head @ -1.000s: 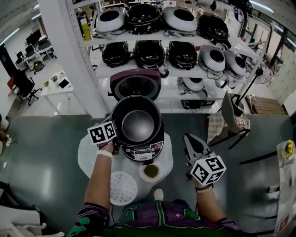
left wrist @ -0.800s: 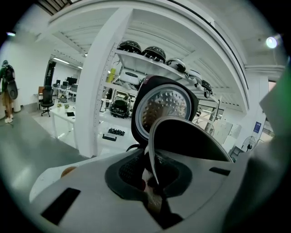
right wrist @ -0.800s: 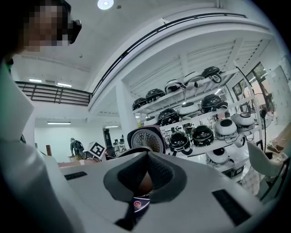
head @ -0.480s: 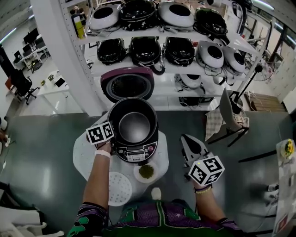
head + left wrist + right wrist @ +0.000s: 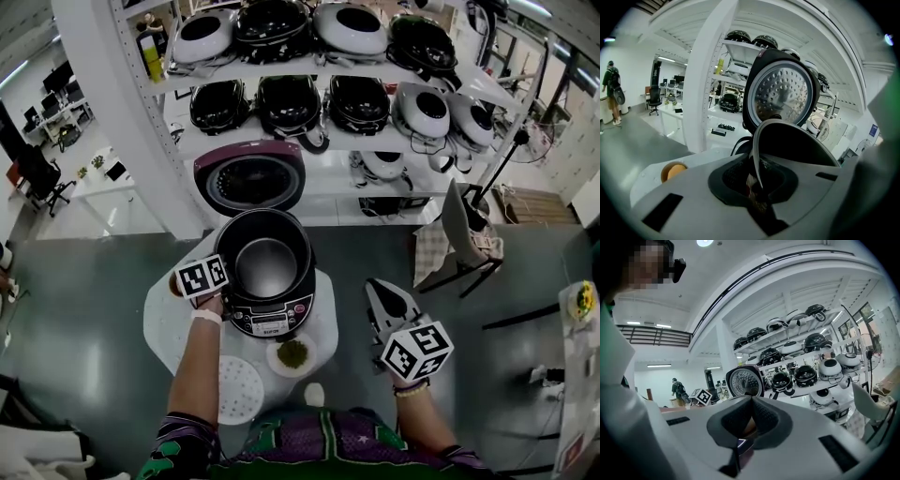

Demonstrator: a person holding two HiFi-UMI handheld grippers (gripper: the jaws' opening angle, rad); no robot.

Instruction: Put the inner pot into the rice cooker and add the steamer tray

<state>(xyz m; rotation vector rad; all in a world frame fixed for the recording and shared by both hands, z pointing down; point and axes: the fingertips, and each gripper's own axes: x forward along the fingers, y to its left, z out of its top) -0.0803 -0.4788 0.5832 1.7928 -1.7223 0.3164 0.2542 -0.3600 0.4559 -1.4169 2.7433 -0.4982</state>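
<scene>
As the left gripper (image 5: 757,182) clamps the pot (image 5: 266,266) rim at 9 o'clock, the pot sits inside the cooker (image 5: 273,320); seating looks nearly done. Right gripper (image 5: 380,289) clenched, empty. Next: release the rim, then fetch the tray (image 5: 241,389), 7 o'clock of cooker.

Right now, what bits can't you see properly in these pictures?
- Head view: the steamer tray has one edge behind the left arm.
- Head view: the bowl holds something green, too small to name.
- Left gripper view: the left gripper, shut on the inner pot rim, hides the rice cooker body.
</scene>
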